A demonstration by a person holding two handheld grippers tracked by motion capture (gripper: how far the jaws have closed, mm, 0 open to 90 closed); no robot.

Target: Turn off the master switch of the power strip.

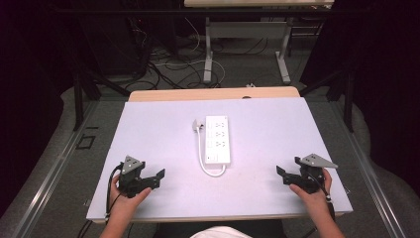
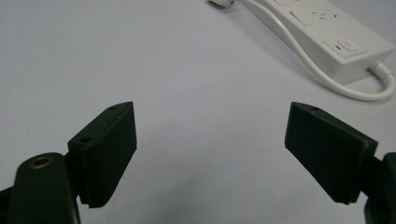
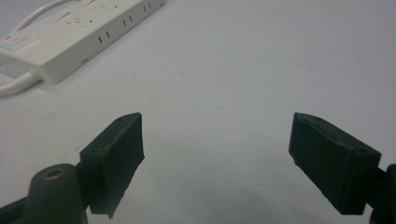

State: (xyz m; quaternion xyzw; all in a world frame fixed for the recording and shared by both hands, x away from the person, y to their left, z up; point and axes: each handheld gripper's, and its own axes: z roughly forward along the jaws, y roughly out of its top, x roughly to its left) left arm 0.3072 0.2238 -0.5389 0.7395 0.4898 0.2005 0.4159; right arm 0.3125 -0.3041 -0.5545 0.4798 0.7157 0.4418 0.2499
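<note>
One white power strip [image 1: 218, 139] lies at the centre of the high view, its long side running up and down the frame on the pale table top [image 1: 148, 134]. Its white cord [image 1: 201, 153] leaves the lower end, loops below the strip and runs up along its left side to a plug [image 1: 197, 125] that lies just beside the strip's upper left corner. In the left gripper view the strip [image 2: 327, 32] sits in the upper right of the frame, with a rocker switch [image 2: 344, 45] at its near end and the cord [image 2: 327, 79] curling round beneath it. In the right gripper view the strip [image 3: 74, 32] crosses the upper left corner, with the cord [image 3: 14, 86] at the left edge.

Both grippers rest near the lower edge of the table, well apart from the strip. The left gripper [image 1: 159, 177] sits at the lower left of the high view, held by a hand [image 1: 126, 198]; its jaws stand wide apart with only bare table between them [image 2: 210, 154]. The right gripper [image 1: 281, 174] sits at the lower right, held by the other hand [image 1: 312, 193]; its jaws likewise gape wide and hold nothing [image 3: 217, 158]. The two point inward, toward each other across the frame.

Beyond the table's far edge, at the top of the high view, a dark floor carries loose cables [image 1: 168, 69] and the legs of a second table [image 1: 208, 49].
</note>
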